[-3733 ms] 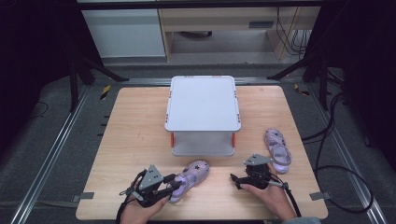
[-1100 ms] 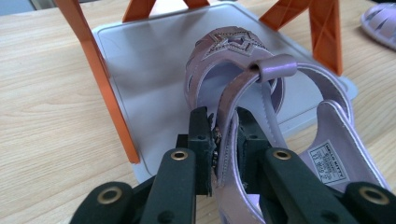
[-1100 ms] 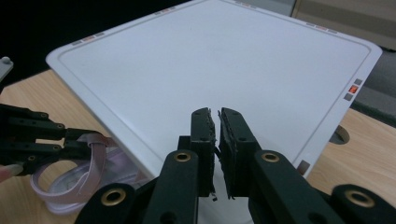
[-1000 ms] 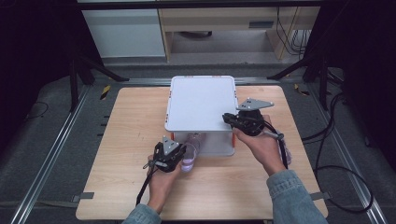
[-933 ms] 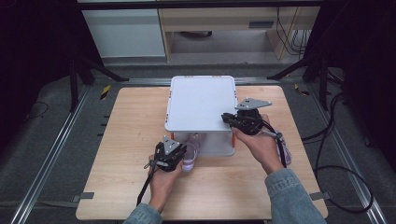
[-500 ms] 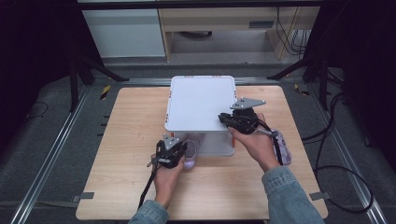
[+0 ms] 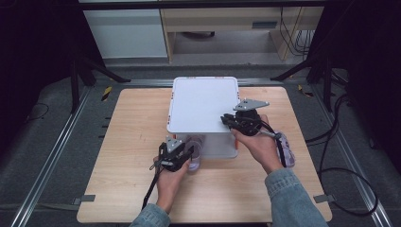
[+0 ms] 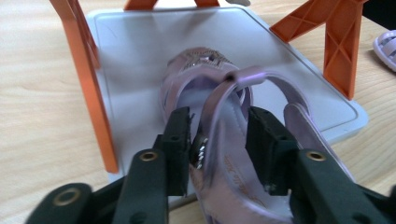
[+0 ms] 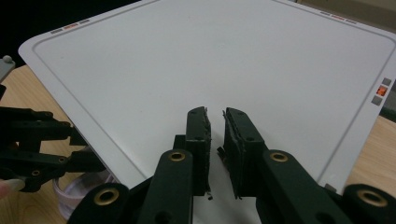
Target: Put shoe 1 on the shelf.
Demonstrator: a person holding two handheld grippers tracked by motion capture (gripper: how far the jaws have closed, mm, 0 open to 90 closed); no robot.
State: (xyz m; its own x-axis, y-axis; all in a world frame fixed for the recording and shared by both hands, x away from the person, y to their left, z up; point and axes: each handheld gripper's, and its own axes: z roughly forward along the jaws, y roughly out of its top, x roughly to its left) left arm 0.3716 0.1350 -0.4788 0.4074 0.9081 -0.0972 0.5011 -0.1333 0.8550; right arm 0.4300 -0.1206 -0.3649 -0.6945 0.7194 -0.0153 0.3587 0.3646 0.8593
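Observation:
A lilac sandal point(image 8: 229, 158) lies toe-first on the lower plate point(image 8: 135, 60) of a white two-level rack with orange legs point(image 8: 91, 93). Its heel still hangs off the plate's near edge. My left gripper point(image 8: 217, 123) stands around the heel strap; its jaws have just been opening, and the pads sit loosely beside the strap and buckle. In the high view the left gripper point(image 7: 187, 152) is at the rack's front with the sandal point(image 7: 196, 150). My right gripper point(image 9: 215, 116) hovers over the rack's white top point(image 9: 210, 56), its jaws nearly together with nothing between them; from above, the right gripper point(image 7: 226, 120) is at the top's right edge.
A second lilac sandal point(image 7: 286, 150) lies on the wooden table point(image 7: 127, 142) right of the rack, partly behind the right hand; it is also at the edge of the left gripper view point(image 8: 385, 46). Dark floor and rails surround the table.
The left gripper's jaws have widened around the sandal's strap, and the sandal sits a little farther under the rack. The right gripper has drifted slightly left over the rack's top.

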